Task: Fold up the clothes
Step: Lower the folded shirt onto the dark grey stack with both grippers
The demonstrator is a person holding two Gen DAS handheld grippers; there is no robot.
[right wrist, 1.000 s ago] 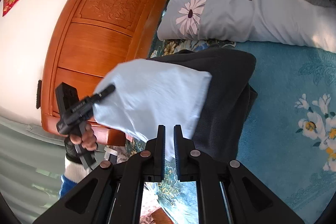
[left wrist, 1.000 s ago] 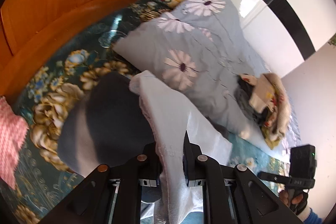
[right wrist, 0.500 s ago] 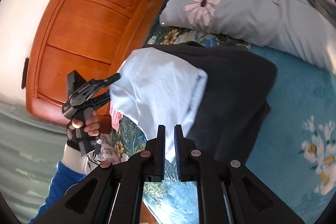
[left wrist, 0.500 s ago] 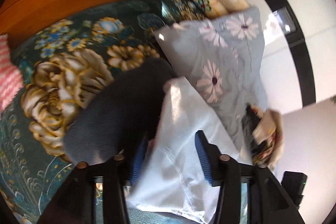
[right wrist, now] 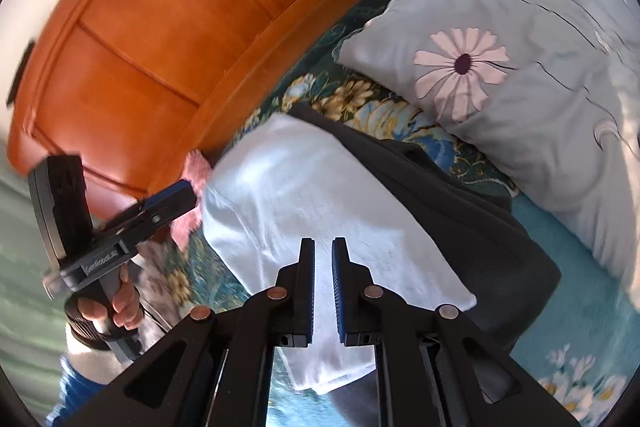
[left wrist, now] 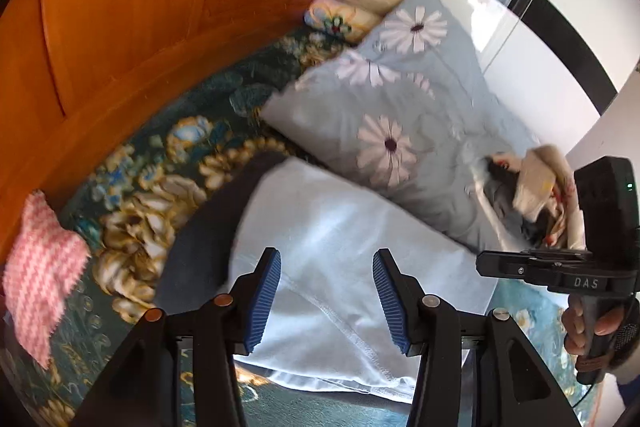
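Pale blue garment [left wrist: 332, 259] lies folded flat atop dark garment [right wrist: 472, 227] on the floral bedspread [left wrist: 132, 195], directly ahead of both tongs, likely stacked as done. Left gripper [left wrist: 326, 301] released, jaws wide above it. Right gripper [right wrist: 323, 291] nearly closed with a slight gap, holding nothing. Daisy pillow [right wrist: 500, 67] beyond.

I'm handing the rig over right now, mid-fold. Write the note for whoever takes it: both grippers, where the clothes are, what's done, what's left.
Left hand-held gripper: open, holding nothing, above the light blue garment.
Right hand-held gripper: jaws a narrow gap apart over the same garment; whether it pinches cloth cannot be told.
The light blue garment lies folded on the dark garment, on the floral bedspread.
Done: light blue piece folded and laid down.
Left: confirm the right side's release, then the heap of clothes on the daisy quilt.
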